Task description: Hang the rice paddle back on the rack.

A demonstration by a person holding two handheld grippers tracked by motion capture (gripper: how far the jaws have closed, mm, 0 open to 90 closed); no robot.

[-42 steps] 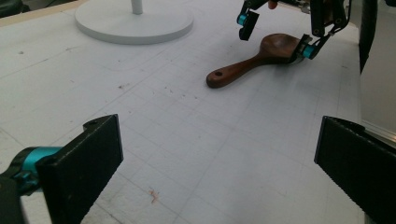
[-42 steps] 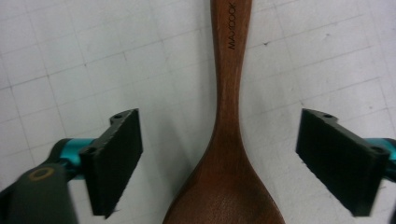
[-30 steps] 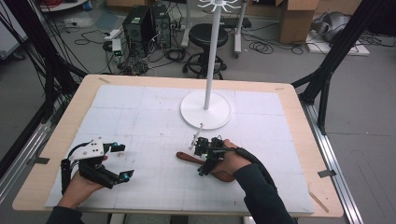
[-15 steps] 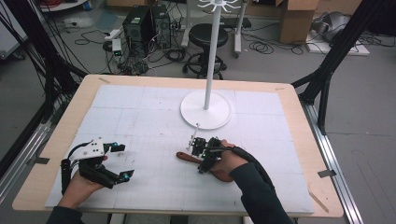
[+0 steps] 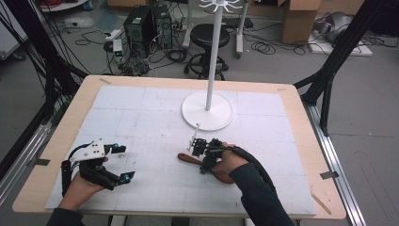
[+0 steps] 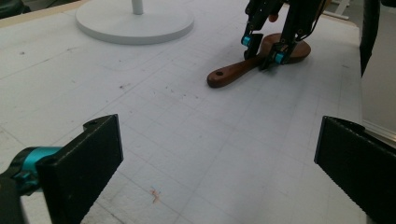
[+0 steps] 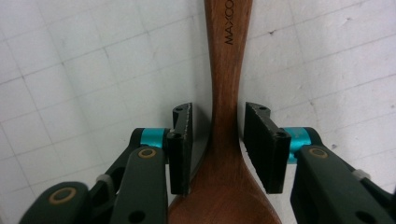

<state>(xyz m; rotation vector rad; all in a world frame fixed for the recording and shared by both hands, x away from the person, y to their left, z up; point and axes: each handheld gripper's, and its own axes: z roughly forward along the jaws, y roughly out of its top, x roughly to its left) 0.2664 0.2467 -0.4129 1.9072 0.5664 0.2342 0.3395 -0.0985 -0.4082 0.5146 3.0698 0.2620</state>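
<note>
Two jaws of the right gripper (image 7: 217, 144) had just been closing around the spoon (image 5: 207, 162) at lower centre of the tabletop (image 5: 141, 113), not yet pressing; its tapering neck might slip. Left gripper (image 5: 120, 162) stayed released.

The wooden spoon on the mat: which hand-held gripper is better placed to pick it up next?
Right. The right hand-held gripper has been closing its jaws around the wooden spoon, at its neck, without touching yet. The left hand-held gripper rests apart, jaws open.

Wooden spoon (image 7: 223, 140): dark brown, "MAXCO" lettering printed on handle, hanging hole at handle end. Lies flat on the white gridded tabletop (image 5: 141, 122), lower centre of the high view.
</note>
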